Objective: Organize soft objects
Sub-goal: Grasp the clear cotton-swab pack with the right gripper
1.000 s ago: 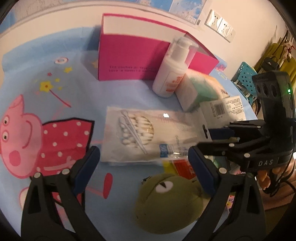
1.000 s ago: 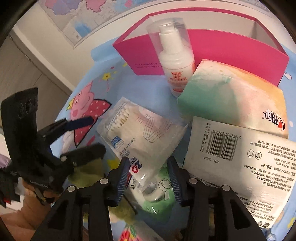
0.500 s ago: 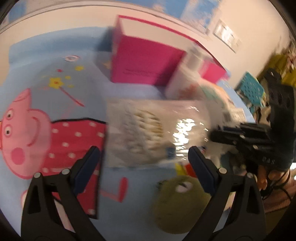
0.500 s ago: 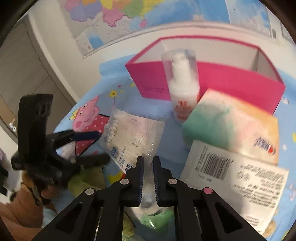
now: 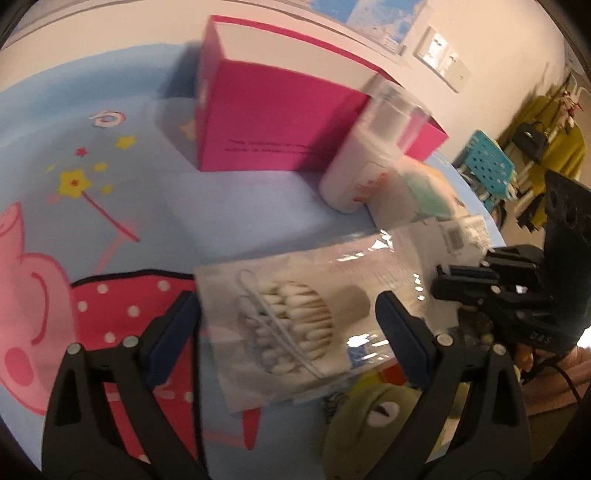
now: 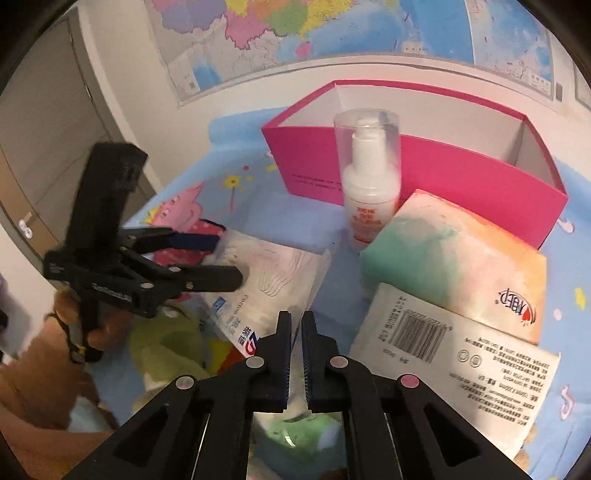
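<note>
A blue cartoon-print cloth (image 5: 229, 221) covers the bench, below a wall map (image 6: 332, 33). The pink box (image 6: 424, 173) at the back looks empty, so nothing appears sorted yet. The right gripper (image 6: 295, 325) is clamped shut on the near edge of the cotton swab bag (image 5: 295, 317), lifting it. The left gripper (image 5: 288, 325) stands open, the bag between its fingers but ungripped. The green plush (image 5: 376, 417), tissue pack (image 6: 454, 258), lotion bottle (image 6: 369, 184) and 1 white packet (image 6: 454, 354) remain outside.

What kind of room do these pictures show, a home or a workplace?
Most likely a home room, perhaps a child's. A cartoon pig tablecloth covers the table, a coloured wall map hangs behind it, and yellow clothes hang on a rack nearby.
</note>
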Tool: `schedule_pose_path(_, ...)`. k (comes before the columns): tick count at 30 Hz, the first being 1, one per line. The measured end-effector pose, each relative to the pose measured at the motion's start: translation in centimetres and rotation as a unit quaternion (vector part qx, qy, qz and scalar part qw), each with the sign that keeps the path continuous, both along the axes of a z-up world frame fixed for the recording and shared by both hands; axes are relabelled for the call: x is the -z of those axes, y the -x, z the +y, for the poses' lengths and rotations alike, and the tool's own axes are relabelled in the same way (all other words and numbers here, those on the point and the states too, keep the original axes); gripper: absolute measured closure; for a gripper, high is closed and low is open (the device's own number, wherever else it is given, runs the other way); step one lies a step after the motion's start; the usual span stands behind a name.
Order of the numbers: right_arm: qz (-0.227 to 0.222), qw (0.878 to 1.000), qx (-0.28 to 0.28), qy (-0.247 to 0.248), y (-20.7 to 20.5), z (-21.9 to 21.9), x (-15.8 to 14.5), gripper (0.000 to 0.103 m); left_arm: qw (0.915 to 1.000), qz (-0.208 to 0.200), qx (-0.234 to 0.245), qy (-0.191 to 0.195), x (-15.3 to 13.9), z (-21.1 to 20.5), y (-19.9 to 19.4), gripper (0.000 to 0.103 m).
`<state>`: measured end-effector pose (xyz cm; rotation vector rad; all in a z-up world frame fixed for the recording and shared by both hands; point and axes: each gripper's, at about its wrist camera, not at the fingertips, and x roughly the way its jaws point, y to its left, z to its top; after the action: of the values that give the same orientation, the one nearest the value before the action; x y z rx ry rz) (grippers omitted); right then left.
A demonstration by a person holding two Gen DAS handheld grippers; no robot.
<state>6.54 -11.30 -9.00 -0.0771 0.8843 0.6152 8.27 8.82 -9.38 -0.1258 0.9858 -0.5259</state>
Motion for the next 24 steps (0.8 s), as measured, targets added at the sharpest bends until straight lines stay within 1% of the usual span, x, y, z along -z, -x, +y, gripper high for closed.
schedule_pose_path(1,-0.003,1.000,-0.001,0.000,0.1,0.1,-0.1,0.099,1.0000,-0.001,0.003,-0.002,0.0,-0.1,0.0,0.007)
schedule_pose_path(3,-0.026,1.000,0.001,0.002,0.4,0.1,-0.8,0.099,1.0000,-0.001,0.007,-0.006,0.0,-0.3,0.1,0.007)
schedule_pose_path(4,-0.034,0.999,0.002,0.003,0.7,0.2,-1.1,0.099,0.9999,0.002,0.011,0.004,-0.1,-0.3,0.2,0.007)
schedule_pose_path(5,-0.049,0.999,0.005,0.005,1.0,0.1,-1.6,0.099,0.9996,0.008,0.016,0.022,-0.2,-0.2,0.3,0.007)
schedule_pose_path(7,-0.063,0.998,0.012,0.009,1.2,-0.5,-2.3,0.099,0.9990,0.011,0.020,0.038,-0.5,-0.4,0.2,0.007)
schedule_pose_path(9,-0.070,0.997,0.026,0.008,1.4,-1.4,-2.7,0.099,0.9985,0.003,0.026,0.048,-1.1,-1.1,0.4,0.007)
schedule_pose_path(12,-0.073,0.996,0.048,0.002,1.7,-3.1,-3.2,0.100,0.9979,-0.010,0.043,0.048,-1.9,-2.7,0.5,0.007)
schedule_pose_path(15,-0.068,0.995,0.073,0.003,1.9,-4.8,-3.2,0.100,0.9977,-0.004,0.055,0.038,-1.7,-3.9,0.1,0.007)
schedule_pose_path(18,-0.024,0.996,0.084,-0.021,1.4,-6.5,-2.3,0.100,0.9977,0.004,0.053,0.042,-1.7,-3.7,-0.2,0.007)
schedule_pose_path(19,-0.018,0.996,0.084,-0.029,1.6,-6.6,-2.1,0.099,0.9977,0.007,0.051,0.044,-1.7,-3.6,-0.2,0.007)
schedule_pose_path(20,-0.013,0.996,0.082,-0.038,1.6,-6.7,-2.2,0.097,0.9979,0.009,0.048,0.044,-1.6,-3.5,-0.3,0.007)
schedule_pose_path(23,0.005,0.998,0.046,-0.052,2.1,-5.5,-2.1,0.094,0.9980,0.021,0.048,0.036,-1.1,-3.3,-0.2,0.007)
schedule_pose_path(24,0.017,0.998,0.029,-0.057,2.4,-4.8,-2.0,0.090,0.9982,0.021,0.047,0.031,-1.0,-3.3,-0.1,0.007)
